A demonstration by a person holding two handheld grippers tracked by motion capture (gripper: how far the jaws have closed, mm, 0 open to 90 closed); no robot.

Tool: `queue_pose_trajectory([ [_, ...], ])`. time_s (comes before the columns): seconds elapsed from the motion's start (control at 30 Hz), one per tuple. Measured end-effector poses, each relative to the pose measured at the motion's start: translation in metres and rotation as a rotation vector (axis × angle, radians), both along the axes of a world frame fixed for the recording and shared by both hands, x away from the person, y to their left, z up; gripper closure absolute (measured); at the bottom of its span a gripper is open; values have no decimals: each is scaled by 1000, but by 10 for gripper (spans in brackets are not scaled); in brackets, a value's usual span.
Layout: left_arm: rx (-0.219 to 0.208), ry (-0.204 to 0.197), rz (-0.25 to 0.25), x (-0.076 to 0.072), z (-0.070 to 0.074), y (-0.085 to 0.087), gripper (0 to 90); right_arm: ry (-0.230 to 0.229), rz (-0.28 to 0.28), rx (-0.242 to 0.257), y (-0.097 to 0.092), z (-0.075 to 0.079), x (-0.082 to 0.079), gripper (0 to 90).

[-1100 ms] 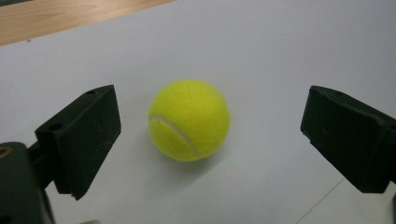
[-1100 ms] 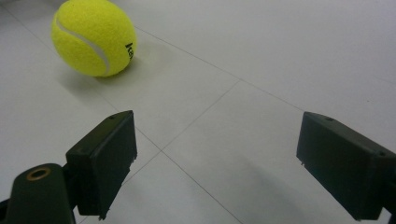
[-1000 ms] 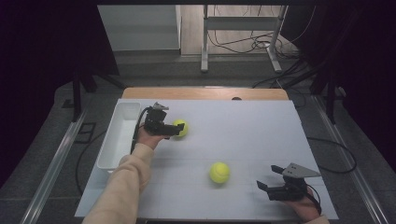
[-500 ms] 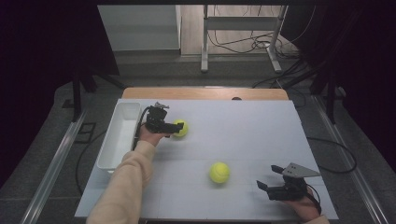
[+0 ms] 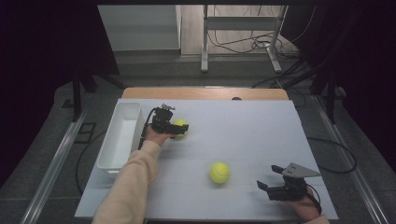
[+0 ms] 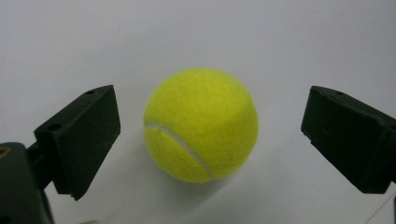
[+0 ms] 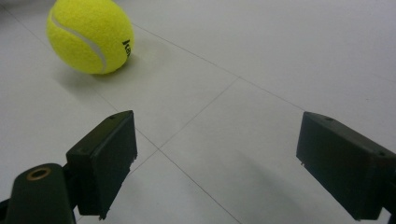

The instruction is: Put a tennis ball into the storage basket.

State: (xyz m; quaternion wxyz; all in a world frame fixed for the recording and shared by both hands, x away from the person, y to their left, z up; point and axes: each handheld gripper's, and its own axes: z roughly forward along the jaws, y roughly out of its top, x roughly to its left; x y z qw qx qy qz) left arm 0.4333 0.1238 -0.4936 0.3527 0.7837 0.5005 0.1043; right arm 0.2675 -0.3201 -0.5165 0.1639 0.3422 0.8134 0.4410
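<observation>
Left gripper view: our left tool (image 6: 208,140) released, jaws flanking tennis ball (image 6: 201,124) near table's (image 5: 261,135) far-left corner, untouched. We'd centre, clench evenly. Right tool (image 7: 217,163) released, idle.

The left claw (image 5: 180,131) hides part of the far tennis ball (image 5: 181,124).

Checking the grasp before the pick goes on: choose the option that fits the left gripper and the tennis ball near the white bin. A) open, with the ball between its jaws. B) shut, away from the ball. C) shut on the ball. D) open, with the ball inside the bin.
A: the left gripper stands open, the tennis ball between its jaws with gaps both sides.
</observation>
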Motion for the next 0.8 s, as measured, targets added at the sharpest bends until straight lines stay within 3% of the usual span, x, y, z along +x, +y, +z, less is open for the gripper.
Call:
queue_pose_trajectory([
  [0.23, 22, 14, 5, 4, -6, -3, 56, 0, -2, 0, -1, 0, 0, 128],
  [0.4, 14, 26, 4, 6, -10, -3, 65, 1, -4, -1, -1, 0, 1, 129],
  [0.8, 18, 18, -8, 6, -11, -4, 188, -1, -3, -4, -1, 0, 0, 129],
])
